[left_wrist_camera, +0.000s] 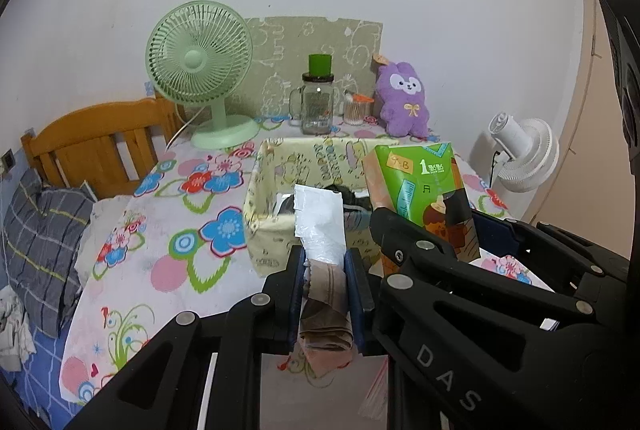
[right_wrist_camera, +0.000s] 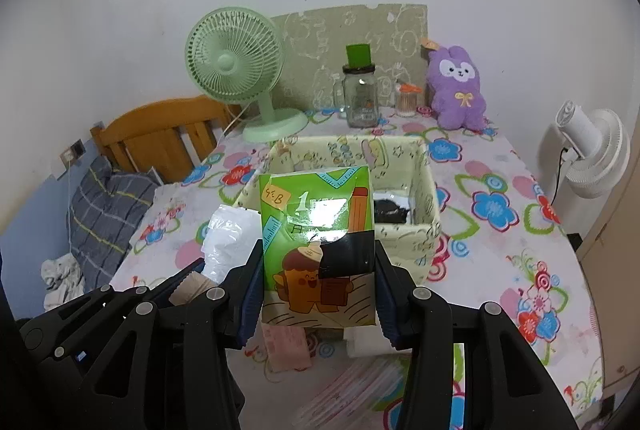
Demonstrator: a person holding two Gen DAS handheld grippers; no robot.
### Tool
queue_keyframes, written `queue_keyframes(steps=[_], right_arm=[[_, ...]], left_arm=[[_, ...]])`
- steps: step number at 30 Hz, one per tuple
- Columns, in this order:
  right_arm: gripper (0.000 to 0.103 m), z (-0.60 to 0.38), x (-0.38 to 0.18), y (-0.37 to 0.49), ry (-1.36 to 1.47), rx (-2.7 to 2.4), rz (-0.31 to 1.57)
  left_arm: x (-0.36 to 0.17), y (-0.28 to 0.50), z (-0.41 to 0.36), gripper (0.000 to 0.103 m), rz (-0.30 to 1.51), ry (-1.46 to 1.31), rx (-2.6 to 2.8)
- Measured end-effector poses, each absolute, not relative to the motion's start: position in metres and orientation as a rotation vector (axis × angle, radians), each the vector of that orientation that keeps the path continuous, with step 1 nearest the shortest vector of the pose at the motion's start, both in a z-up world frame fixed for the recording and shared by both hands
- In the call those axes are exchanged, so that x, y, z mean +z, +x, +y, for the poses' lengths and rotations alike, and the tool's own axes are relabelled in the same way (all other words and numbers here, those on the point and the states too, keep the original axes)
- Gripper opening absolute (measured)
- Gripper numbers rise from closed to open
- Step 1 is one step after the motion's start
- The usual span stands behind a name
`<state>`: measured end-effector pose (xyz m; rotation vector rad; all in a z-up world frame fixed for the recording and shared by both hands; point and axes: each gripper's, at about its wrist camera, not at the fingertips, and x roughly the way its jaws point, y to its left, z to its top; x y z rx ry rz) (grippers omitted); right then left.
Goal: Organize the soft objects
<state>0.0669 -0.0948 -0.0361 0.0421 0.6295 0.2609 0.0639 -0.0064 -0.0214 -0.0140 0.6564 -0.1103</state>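
From your left wrist cam, your left tongs (left_wrist_camera: 325,270) are clamped tight on a clear plastic packet (left_wrist_camera: 320,226) with some beige fabric folded inside, held up off the counter (left_wrist_camera: 168,238) just in front of the near wall of the fabric bin (left_wrist_camera: 264,189). The bin sits around the middle of the counter and there's something dark already lying in it. Your right tongs (left_wrist_camera: 424,226) come in from the right edge of that view, gripping the green tissue pack (left_wrist_camera: 416,181). Along the far edge of the counter you've got the green fan (left_wrist_camera: 200,69), a glass jar (left_wrist_camera: 318,101) with a green lid and a purple plush bunny (left_wrist_camera: 404,97) at the far right corner. Over on the right wrist cam, your right tongs (right_wrist_camera: 318,282) are closed on the tissue pack (right_wrist_camera: 316,230), one pad on each side, pack upright and lifted clear of the counter (right_wrist_camera: 520,230), right in front of the bin (right_wrist_camera: 424,197). The packet (right_wrist_camera: 228,242) in your left tongs (right_wrist_camera: 192,278) shows just beside it on the left. A couple of flat packets (right_wrist_camera: 288,346) are lying on the near edge of the counter under the pack.
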Motion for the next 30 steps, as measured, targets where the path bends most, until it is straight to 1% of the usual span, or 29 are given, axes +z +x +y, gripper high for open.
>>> queue_keyframes(steps=[19,30], right_arm=[[0.051,-0.105,-0.008,0.090,0.043,0.254,0.566],[0.051,-0.109,-0.003,0.111,0.041,0.259,0.550]], left_arm=[[0.001,0.088,-0.016,0.019,0.594,-0.001,-0.133],[0.005,0.108,-0.019,0.019,0.579,0.008,-0.116]])
